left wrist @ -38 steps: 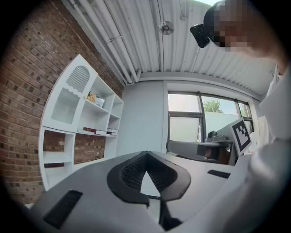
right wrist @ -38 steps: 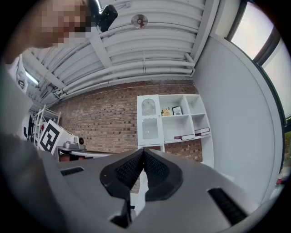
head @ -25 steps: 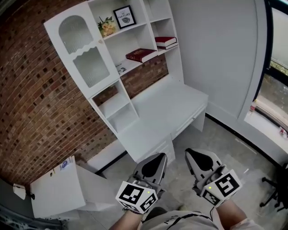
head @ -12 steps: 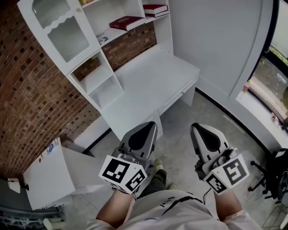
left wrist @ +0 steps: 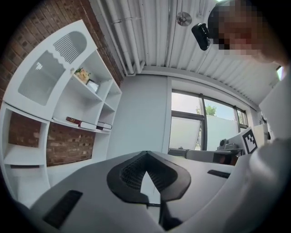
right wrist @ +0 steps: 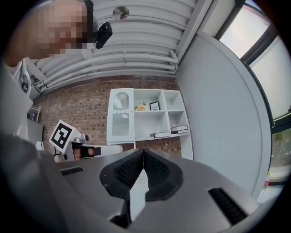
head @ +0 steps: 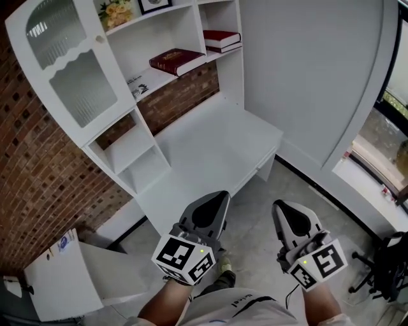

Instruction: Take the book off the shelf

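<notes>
A dark red book [head: 176, 61] lies flat on a middle shelf of the white shelf unit [head: 121, 143]; two more stacked books [head: 222, 39] lie on the shelf to its right. The same red book [left wrist: 76, 121] [right wrist: 161, 134] shows small and far off in both gripper views. My left gripper [head: 220, 197] and right gripper [head: 278, 207] are held low in front of me, side by side, well short of the desk's front edge. Both are shut with nothing between the jaws.
The shelf unit stands on a white desk [head: 210, 156] against a brick wall [head: 35, 172]. A glazed cabinet door [head: 67, 70] hangs at the left, flowers [head: 115, 13] on the top shelf. A white box [head: 60, 280] sits on the floor at left; a window [head: 389, 146] at right.
The head view has tilted and drawn nearer the desk; the shelves with the books are back in view. Both grippers stay shut and low, side by side.
</notes>
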{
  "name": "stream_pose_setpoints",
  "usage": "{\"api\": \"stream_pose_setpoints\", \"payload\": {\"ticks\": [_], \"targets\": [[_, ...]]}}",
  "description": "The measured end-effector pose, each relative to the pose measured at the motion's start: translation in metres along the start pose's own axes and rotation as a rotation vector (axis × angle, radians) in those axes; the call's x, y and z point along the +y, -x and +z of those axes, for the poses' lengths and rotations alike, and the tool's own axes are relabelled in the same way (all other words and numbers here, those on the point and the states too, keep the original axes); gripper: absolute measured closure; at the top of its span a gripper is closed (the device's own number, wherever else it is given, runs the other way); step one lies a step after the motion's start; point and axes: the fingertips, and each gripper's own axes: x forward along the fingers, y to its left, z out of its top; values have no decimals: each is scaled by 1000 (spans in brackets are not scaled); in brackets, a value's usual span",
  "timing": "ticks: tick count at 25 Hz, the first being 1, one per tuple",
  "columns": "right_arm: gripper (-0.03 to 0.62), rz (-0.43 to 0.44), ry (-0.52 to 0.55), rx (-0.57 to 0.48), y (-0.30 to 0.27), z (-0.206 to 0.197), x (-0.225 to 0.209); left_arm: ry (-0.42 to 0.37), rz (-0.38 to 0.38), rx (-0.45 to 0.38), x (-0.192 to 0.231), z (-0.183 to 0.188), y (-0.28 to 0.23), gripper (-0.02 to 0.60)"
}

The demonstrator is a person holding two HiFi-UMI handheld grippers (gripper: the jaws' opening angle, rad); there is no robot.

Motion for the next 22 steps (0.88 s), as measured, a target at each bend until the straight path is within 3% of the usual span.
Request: {"api": "stream_pose_setpoints", "payload": {"ticks": [10, 22], "targets": [[577, 7, 19, 4, -134, -2, -30, -38, -26, -16, 105, 22, -75, 571], [577, 150, 38, -6, -259, -1, -63, 4, 30, -22, 192, 27, -144, 571]]}}
